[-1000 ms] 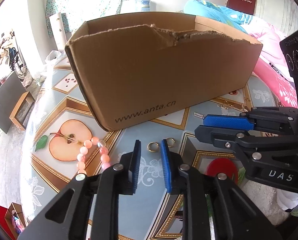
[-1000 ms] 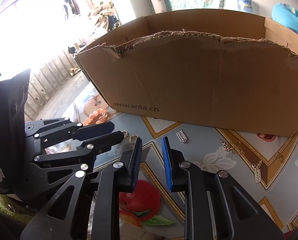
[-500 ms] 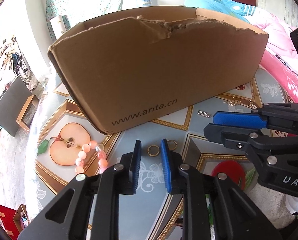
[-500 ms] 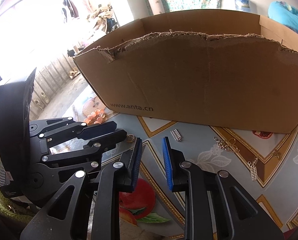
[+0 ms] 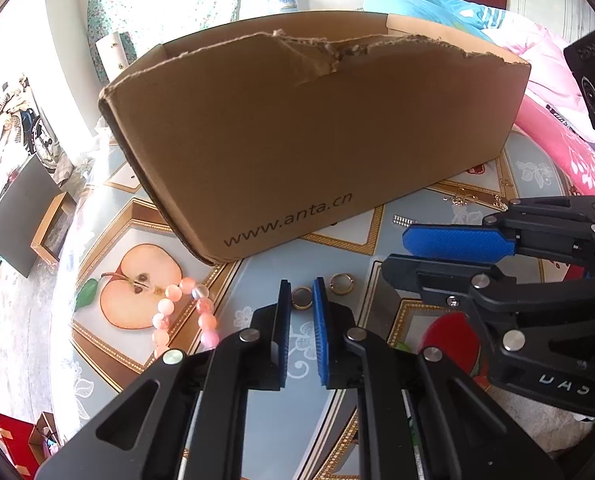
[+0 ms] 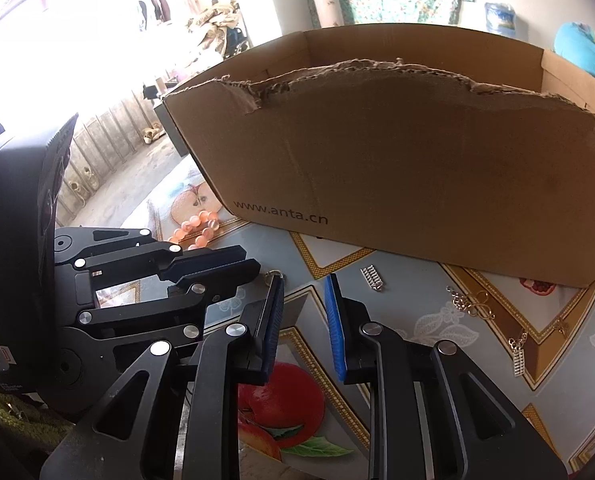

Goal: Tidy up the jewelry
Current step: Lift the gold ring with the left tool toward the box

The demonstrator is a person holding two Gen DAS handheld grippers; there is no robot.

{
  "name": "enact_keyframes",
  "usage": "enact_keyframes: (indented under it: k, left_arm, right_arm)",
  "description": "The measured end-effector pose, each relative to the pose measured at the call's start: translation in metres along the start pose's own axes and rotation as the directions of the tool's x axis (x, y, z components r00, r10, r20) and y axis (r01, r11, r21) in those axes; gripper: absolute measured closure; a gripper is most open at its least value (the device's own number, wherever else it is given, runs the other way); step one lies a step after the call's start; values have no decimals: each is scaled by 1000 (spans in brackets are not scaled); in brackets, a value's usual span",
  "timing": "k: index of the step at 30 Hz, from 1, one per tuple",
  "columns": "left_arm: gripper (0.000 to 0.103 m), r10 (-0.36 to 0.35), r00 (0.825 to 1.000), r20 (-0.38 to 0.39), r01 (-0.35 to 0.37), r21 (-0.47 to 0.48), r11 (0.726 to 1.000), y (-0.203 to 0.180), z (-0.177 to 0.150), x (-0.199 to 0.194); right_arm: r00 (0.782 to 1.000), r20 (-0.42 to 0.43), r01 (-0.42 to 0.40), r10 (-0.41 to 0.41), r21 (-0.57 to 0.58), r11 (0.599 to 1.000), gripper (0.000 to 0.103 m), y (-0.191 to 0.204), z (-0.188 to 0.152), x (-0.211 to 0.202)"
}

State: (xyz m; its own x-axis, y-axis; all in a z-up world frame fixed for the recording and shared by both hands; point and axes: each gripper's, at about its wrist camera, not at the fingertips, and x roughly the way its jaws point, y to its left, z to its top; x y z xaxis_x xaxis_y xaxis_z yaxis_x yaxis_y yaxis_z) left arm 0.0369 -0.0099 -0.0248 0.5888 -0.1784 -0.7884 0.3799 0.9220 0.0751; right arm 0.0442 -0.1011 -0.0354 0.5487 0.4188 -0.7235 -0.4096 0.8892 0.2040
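Observation:
On the fruit-patterned table, a small gold ring [image 5: 302, 298] lies between the blue pads of my left gripper [image 5: 302, 300]. Its jaws are closing and the pads touch the ring's sides. A second gold ring [image 5: 341, 283] lies just to the right of it. A pink bead bracelet [image 5: 185, 316] rests to the left, on the apple picture. My right gripper [image 6: 305, 292] hovers open over the table with nothing between its fingers. From the left wrist view it reaches in from the right [image 5: 401, 256]. An open cardboard box [image 5: 317, 140] stands behind the rings.
A small silver ridged piece [image 6: 372, 279], a tangle of silver links [image 6: 471, 304] and a dangling earring [image 6: 519, 354] lie along the box's front wall [image 6: 417, 168]. The table's curved edge drops to the floor on the left. Pink bedding [image 5: 557, 128] lies beyond the box.
The left gripper's jaws have narrowed, and the gold ring that lay just ahead of the tips now sits between them. The right gripper has kept its place and its opening.

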Motion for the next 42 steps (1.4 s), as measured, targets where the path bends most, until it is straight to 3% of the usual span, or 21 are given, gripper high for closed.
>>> enact_keyframes:
  k: [9, 19, 28, 34, 38, 42]
  left_arm:
    - [93, -1, 1000, 8, 1, -36, 999, 16, -9, -2]
    - [93, -7, 1000, 13, 8, -70, 998, 29, -8, -1]
    - [93, -9, 1000, 21, 11, -75, 997, 28, -10, -1]
    - [93, -9, 1000, 21, 11, -73, 997, 30, -10, -2]
    - [93, -9, 1000, 22, 10, -72, 997, 29, -10, -2]
    - [93, -9, 1000, 22, 11, -71, 997, 29, -11, -2]
  right_arm:
    - [999, -37, -16, 12, -134, 991, 81, 13, 8, 19]
    - [998, -19, 50, -53, -145, 988, 81, 27, 12, 31]
    - [995, -28, 84, -97, -294, 952, 82, 36, 10, 32]
    - [989, -32, 133, -147, -268, 954, 82, 30, 8, 29]
    - [994, -33, 93, -102, -209, 974, 82, 30, 10, 28]
    - [994, -24, 95, -104, -248, 964, 82, 33, 9, 33]
